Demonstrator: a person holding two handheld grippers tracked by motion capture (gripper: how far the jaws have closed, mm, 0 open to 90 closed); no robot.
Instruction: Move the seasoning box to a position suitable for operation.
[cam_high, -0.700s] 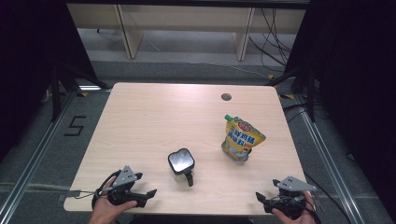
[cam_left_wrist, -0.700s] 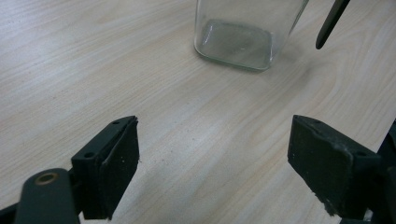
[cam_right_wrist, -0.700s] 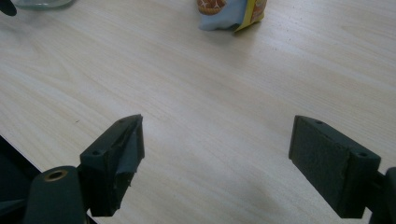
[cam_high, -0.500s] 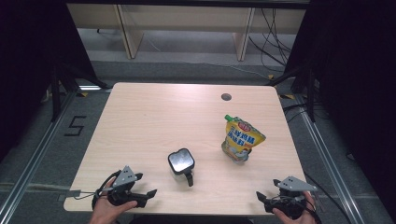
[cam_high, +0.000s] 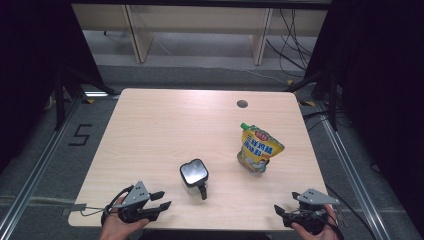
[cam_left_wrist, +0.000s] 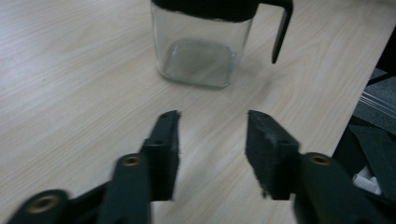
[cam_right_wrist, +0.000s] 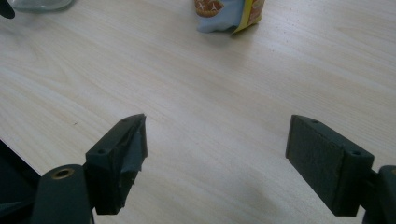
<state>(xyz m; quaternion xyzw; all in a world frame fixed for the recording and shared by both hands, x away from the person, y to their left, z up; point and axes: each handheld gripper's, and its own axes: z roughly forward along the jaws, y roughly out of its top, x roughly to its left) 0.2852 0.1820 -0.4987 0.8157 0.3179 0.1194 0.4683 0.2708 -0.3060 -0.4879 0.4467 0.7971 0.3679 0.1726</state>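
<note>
Jug (cam_high: 194, 176) empty, pouch (cam_high: 258, 149) upright; left gripper (cam_high: 159, 199), right gripper (cam_high: 281, 212) gape, holding nothing.

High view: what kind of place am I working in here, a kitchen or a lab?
Likely a lab or recording bay, not a kitchen: a bare wooden table between dark curtains, loose cables on the floor, and a "5" taped beside it.

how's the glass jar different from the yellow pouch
The glass jar is clear with a black lid and handle; the yellow pouch is opaque, printed, with a green cap. The glass jar is squarish and rigid; the yellow pouch is soft and bulging. The glass jar sits nearer the left hand-held gripper, the yellow pouch nearer the right hand-held gripper. Both stand on the table, untouched.
</note>
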